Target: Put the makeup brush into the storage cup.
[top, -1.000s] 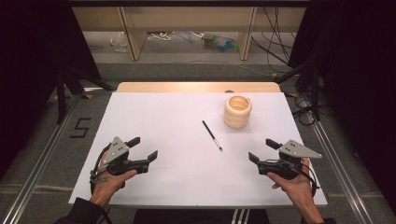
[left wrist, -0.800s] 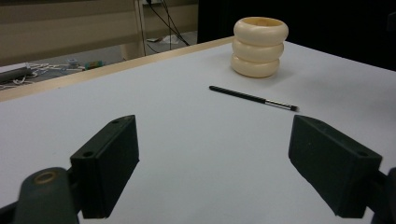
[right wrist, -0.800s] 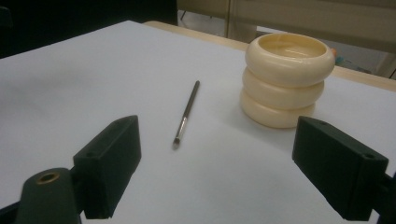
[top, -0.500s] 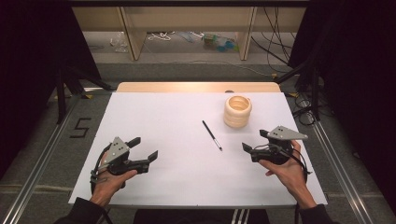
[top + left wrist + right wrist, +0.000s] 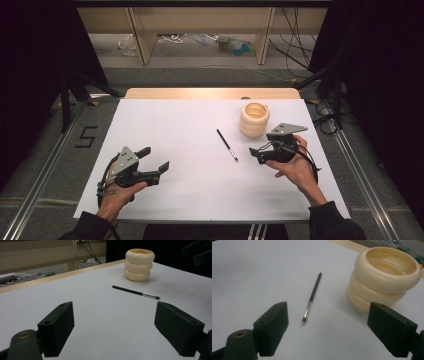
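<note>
White sheeting covers the bench, where a thin brush lies flat just left of a cream ringed pot. Right gripper hangs near the brush, fingers wide apart and empty; left gripper rests well away, equally open. Being so thin, the brush may roll or slip from a closing pinch, and the outer finger could knock the pot.

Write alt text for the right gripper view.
The right gripper, jaws open, points at a thin black brush lying flat on the white table. A cream ribbed holder stands upright and empty beside the brush.
</note>
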`<state>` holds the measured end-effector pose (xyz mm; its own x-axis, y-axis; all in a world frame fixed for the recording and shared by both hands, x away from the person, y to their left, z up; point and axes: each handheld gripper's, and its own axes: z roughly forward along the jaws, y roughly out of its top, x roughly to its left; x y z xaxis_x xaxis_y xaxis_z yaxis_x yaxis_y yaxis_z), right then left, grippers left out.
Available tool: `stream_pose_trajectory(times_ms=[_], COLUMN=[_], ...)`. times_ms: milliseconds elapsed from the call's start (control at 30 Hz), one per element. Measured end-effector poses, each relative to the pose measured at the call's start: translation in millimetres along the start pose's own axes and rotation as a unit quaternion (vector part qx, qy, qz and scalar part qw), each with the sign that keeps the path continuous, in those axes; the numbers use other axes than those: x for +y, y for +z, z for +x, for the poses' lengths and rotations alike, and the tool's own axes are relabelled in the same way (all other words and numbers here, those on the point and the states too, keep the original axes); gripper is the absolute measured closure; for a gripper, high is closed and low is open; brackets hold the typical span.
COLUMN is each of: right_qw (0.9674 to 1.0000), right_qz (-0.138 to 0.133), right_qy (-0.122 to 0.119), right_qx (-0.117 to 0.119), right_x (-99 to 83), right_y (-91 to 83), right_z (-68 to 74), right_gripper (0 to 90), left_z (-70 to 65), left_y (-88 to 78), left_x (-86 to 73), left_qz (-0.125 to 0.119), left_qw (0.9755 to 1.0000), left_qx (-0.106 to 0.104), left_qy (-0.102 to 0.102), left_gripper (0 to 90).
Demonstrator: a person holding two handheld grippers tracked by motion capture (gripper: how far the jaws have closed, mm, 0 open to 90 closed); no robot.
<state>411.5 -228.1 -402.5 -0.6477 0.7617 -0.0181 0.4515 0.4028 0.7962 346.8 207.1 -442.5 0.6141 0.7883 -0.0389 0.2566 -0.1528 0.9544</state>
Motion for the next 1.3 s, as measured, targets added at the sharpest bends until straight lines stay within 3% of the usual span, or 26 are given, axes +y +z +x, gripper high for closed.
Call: stream_pose_trajectory(times_ms=[267,567,733,867,967,1300], right_qw=[0.9996,0.9964,0.9938,0.9931,0.9892,0.9813], right_qz=[0.025,0.076,0.105,0.111,0.140,0.185], right_qy=[-0.014,-0.022,-0.021,-0.030,-0.031,-0.040], right_qx=[0.008,0.030,0.030,0.025,0.028,0.036], right_x=[13.2,29.1,35.8,40.5,45.3,44.6], right_y=[19.2,53.7,74.6,86.1,100.0,127.7], right_z=[2.8,6.4,9.6,8.7,9.6,9.3], right_gripper=[20.2,24.2,25.5,26.4,27.7,33.8], left_z=[-0.1,0.0,-0.1,0.0,0.0,-0.1], left_y=[-0.1,-0.3,-0.2,0.2,0.1,0.4], left_x=[-0.3,-0.3,-0.3,-0.6,-0.6,-0.8], left_qz=[0.001,0.000,0.000,0.000,0.000,0.001], left_qw=[1.0000,1.0000,1.0000,1.0000,1.0000,1.0000], left_qx=[0.001,0.000,0.000,0.000,0.000,-0.001], left_qy=[-0.002,-0.002,-0.003,-0.008,-0.007,-0.007], left_gripper=[16.1,16.0,16.0,16.0,16.0,16.0])
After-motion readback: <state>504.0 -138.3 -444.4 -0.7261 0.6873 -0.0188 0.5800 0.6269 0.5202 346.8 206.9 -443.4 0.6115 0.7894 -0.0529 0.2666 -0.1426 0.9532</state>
